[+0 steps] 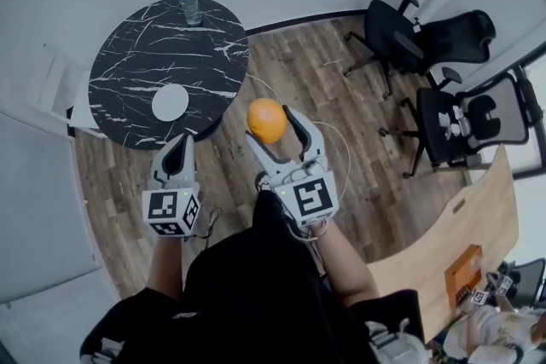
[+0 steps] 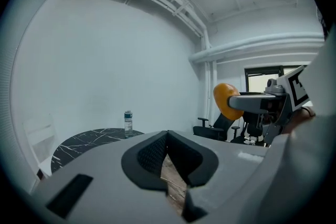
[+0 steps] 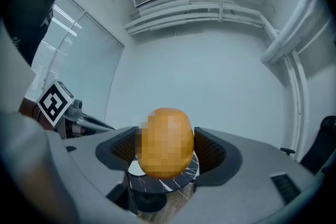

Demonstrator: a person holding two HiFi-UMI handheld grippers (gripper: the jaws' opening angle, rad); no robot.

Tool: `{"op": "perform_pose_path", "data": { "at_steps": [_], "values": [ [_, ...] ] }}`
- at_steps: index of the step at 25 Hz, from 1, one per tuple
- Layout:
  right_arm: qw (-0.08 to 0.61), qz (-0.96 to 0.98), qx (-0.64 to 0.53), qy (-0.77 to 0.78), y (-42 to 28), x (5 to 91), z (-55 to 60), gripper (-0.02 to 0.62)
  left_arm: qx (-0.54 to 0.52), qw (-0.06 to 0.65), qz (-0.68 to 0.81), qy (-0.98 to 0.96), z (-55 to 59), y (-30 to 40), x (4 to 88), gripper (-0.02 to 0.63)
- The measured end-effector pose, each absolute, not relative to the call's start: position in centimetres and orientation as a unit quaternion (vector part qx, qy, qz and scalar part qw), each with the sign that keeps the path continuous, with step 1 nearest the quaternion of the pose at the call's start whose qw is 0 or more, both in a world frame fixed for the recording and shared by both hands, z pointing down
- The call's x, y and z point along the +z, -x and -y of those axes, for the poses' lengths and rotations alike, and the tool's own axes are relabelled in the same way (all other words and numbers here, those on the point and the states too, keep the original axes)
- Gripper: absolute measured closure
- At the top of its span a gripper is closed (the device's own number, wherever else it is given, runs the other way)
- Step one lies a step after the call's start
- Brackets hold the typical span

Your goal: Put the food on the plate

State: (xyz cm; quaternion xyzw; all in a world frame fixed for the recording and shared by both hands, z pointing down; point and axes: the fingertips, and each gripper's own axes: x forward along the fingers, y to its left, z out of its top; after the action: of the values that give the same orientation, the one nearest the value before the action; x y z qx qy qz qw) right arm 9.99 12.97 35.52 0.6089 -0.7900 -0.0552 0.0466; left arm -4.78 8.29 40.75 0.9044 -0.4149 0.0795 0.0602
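Note:
An orange round food item (image 1: 267, 119) hangs over the wooden floor, with my right gripper (image 1: 275, 125) shut on it; the right gripper view has the food item (image 3: 167, 142) filling the space between the pads. A small white plate (image 1: 170, 102) lies on the round black marble table (image 1: 145, 55) at the upper left of the head view, and the table (image 3: 173, 178) peeks out below the food. My left gripper (image 1: 180, 151) is shut with nothing in it, near the table's front edge. From the left gripper view, the food item (image 2: 224, 99) shows at the right.
A water bottle (image 1: 188, 2) stands at the table's far edge. Two black office chairs (image 1: 431, 43) stand at the right on the wood floor. A wooden desk (image 1: 478, 226) with an orange box (image 1: 462, 271) is at the lower right. White walls close in at the left.

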Motion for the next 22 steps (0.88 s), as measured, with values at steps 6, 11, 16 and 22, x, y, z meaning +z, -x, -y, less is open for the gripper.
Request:
{"op": "perform_pose_path", "data": {
  "at_steps": [6, 11, 16, 22],
  "values": [
    [0.056, 0.811, -0.044, -0.58, -13.9, 36.0, -6.4, 0.279, 0.075, 0.075, 0.414, -0.904, -3.0, 0.8, 40.6, 0.606],
    [0.068, 0.829, -0.03, -0.554, -17.1, 37.4, -1.6, 0.279, 0.112, 0.086, 0.432, -0.891, 1.4, -1.9, 42.4, 0.606],
    [0.087, 0.846, -0.016, -0.526, -19.6, 40.0, 1.1, 0.279, 0.141, 0.101, 0.436, -0.883, 4.2, -4.5, 44.4, 0.606],
    [0.16, 0.859, -0.046, -0.485, -19.6, 45.0, 3.7, 0.279, 0.174, 0.141, 0.406, -0.886, 5.3, -7.3, 46.8, 0.606]
  ]
}}
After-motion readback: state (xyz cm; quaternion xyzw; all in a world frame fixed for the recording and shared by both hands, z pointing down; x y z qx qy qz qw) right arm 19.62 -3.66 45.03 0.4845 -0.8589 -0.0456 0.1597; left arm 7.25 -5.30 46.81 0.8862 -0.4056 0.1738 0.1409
